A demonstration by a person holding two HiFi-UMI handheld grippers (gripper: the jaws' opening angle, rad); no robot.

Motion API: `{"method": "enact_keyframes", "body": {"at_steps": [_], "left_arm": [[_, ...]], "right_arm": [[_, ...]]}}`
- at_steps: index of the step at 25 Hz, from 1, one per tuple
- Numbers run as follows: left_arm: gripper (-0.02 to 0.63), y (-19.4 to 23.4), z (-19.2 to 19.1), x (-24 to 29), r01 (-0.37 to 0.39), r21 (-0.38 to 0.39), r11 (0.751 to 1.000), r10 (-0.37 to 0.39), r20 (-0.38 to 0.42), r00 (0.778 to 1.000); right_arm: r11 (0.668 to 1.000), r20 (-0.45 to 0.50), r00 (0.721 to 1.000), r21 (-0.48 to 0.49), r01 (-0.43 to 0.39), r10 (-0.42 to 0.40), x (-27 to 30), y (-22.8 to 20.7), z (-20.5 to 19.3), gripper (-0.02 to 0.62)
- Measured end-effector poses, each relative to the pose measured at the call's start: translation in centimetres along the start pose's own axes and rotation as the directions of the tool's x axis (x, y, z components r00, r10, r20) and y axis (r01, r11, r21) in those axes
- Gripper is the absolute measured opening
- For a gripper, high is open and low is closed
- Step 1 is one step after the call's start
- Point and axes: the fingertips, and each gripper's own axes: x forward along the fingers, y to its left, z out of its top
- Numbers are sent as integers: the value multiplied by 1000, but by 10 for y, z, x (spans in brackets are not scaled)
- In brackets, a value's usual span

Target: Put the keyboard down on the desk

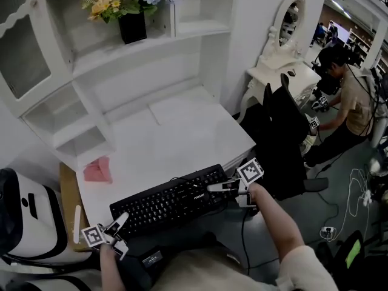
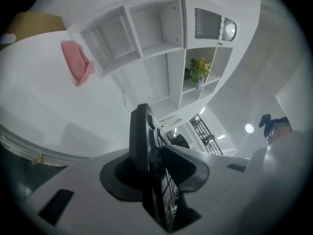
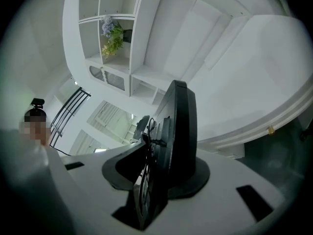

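At the near edge of the white counter (image 1: 182,132): black rigid plastic keyboard (image 1: 173,202) held aloft. Left gripper (image 1: 120,222) and right gripper (image 1: 213,188) jaws clenched on its short ends. Likely light and stiff, so end grips suit it.

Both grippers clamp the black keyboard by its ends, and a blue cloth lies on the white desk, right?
The cloth on the white desk is pink, not blue, per the head view. The left gripper and right gripper do clamp the black keyboard's ends.

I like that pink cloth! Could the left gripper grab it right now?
Probably not yet: the left gripper is shut on the keyboard. The pink cloth lies close by, with nothing between.
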Motion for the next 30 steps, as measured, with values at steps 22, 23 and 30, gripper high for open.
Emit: {"method": "enact_keyframes", "body": {"at_steps": [22,23,30], "left_arm": [[156,-11,-12,65,-194,77,978,184,123,975],[158,-9,-8,66,-193,74,978,183,125,975],[170,16,33,78,-209,121,970,196,114,974]], "right_arm": [[998,-69,995,21,-65,67,-50,-49,44,169],[998,-72,996,22,-55,56,-47,-51,48,172],[1000,-90,996,6,5,-5,-29,-62,87,179]]}}
